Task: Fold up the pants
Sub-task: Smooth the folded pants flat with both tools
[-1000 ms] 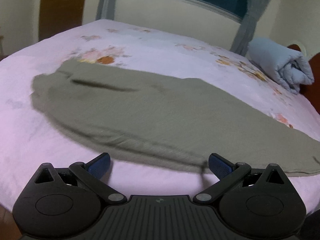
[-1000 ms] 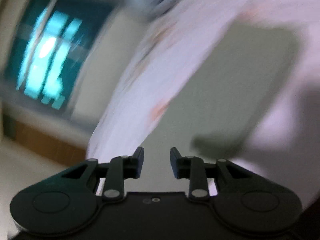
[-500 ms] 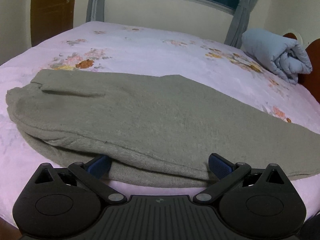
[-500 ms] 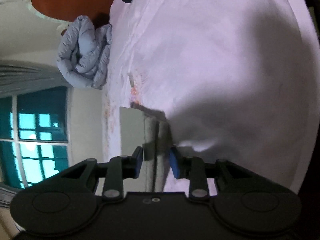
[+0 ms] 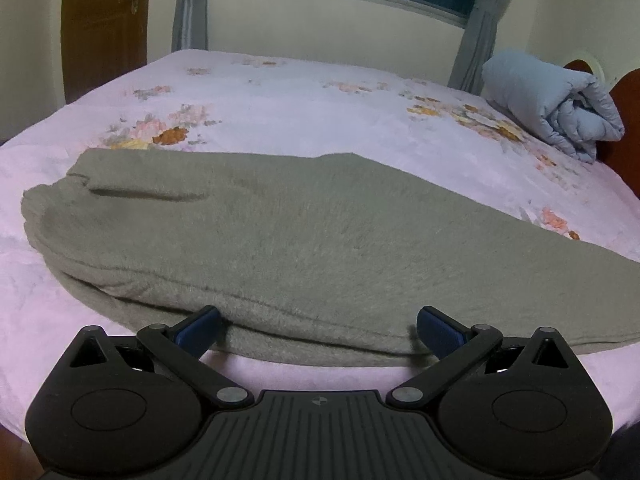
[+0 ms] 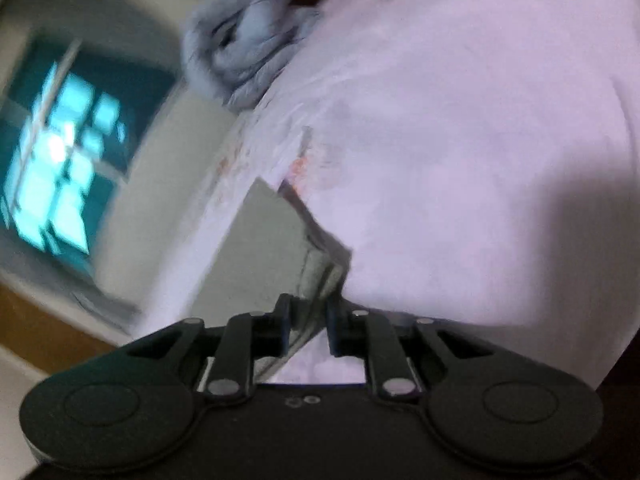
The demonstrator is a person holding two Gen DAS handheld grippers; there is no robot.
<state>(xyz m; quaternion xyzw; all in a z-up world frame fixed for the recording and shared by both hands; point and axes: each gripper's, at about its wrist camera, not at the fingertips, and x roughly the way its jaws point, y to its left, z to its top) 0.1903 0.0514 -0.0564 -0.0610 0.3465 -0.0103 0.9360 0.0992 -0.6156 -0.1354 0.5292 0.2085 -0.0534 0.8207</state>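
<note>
1. Pants (image 5: 304,248): the grey-green fleece garment lies flat on the pink floral bedsheet (image 5: 280,100), already doubled leg over leg, with two layered edges along the near side. It occupies the near half of the bed, well apart from the rolled blue quilt (image 5: 556,108) by the headboard.

2. Change, right side: a second ago your right gripper (image 6: 307,322) was swinging over the sheet in a blurred view; half a second ago it had arrived at the cuff end (image 6: 320,268) with the fabric between its partly parted pads. Now the jaws are closing, and the stacked hem layers sit between them. The view is blurred, so you cannot yet confirm that the pads are pressing on the cloth.

3. Change, left side: your left gripper (image 5: 318,330) has drawn closer to the near edge of the pants than a second ago. Its jaws stand wide and released, the blue pads (image 5: 434,330) straddling the edge without clamping it.

4. Meaning for the task: judge this as the start of the lengthwise fold. Once the right grip is firm, the cuff end can be carried toward the waist.

5. Orientation: in the left wrist view the long axis runs left to right across the bed. The waistband end, with its pocket slit (image 5: 148,194), points left; the legs taper away to the right, beyond the frame edge.
</note>
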